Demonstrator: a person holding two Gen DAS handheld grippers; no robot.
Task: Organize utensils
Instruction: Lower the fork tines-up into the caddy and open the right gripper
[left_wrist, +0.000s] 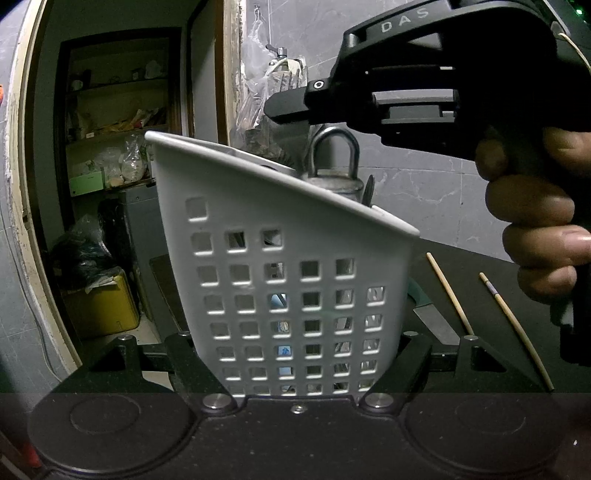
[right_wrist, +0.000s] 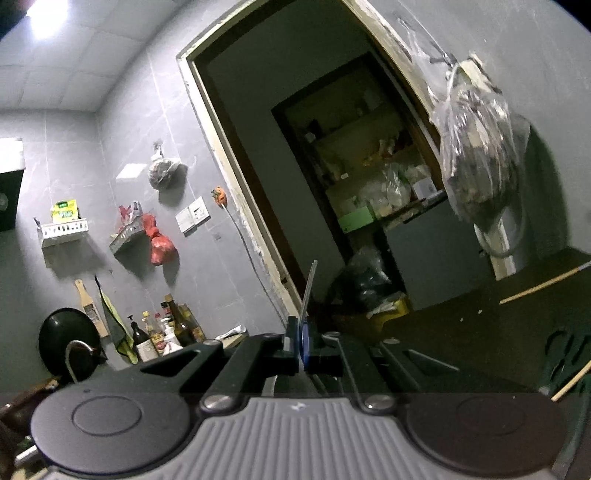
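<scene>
A white perforated utensil holder (left_wrist: 280, 266) stands tilted between the fingers of my left gripper (left_wrist: 295, 362), which is shut on its lower sides. Inside it are a metal utensil with a loop handle (left_wrist: 334, 158) and other pieces seen through the holes. My right gripper (left_wrist: 280, 107), held by a hand (left_wrist: 539, 229), hovers above the holder's rim and points left. In the right wrist view, the right gripper (right_wrist: 303, 347) is shut on a thin flat utensil (right_wrist: 308, 291) with a blue part, its metal strip sticking upward. Two chopsticks (left_wrist: 450, 295) lie on the dark table (left_wrist: 491, 266).
A knife (left_wrist: 432, 317) lies on the table beside the holder. Behind is an open doorway with cluttered shelves (left_wrist: 118, 122) and a hanging plastic bag (right_wrist: 476, 147). Bottles (right_wrist: 166, 328) and a black wok (right_wrist: 68, 339) stand by the left wall.
</scene>
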